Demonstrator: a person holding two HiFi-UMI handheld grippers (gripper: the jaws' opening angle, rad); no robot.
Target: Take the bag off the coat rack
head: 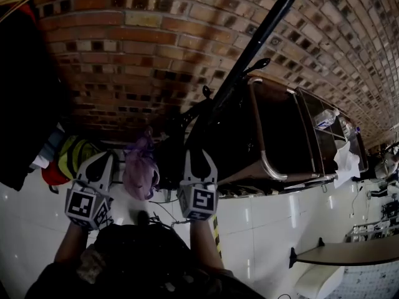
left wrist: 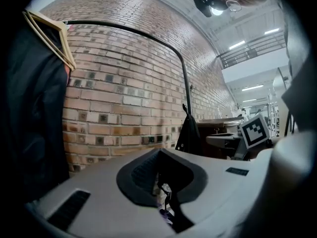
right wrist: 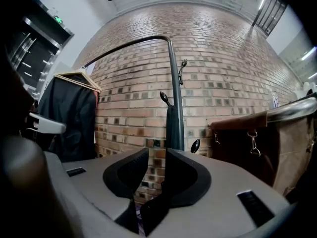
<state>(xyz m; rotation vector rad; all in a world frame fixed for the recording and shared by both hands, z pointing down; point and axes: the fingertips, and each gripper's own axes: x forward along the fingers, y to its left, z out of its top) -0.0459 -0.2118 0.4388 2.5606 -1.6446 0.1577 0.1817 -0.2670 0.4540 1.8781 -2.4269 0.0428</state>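
Note:
A black coat rack pole (head: 262,33) with small hooks rises along the brick wall. A black bag (head: 177,148) hangs low on it, and its dark strap (right wrist: 174,123) runs down the pole. My right gripper (head: 199,161) is at the bag. In the right gripper view its jaws (right wrist: 157,155) stand open; the strap lies against the inner side of the right pad and brick shows through the gap. My left gripper (head: 101,164) is left of a purple bag (head: 140,170). In its own view the left gripper (left wrist: 158,155) looks shut, tips together.
A dark garment (left wrist: 34,108) on a wooden hanger (right wrist: 74,77) hangs at the left. A brown leather-sided cart (head: 280,136) with a metal rim stands right of the rack. Red and yellow items (head: 65,161) lie by the wall. A table (head: 349,251) is at the lower right.

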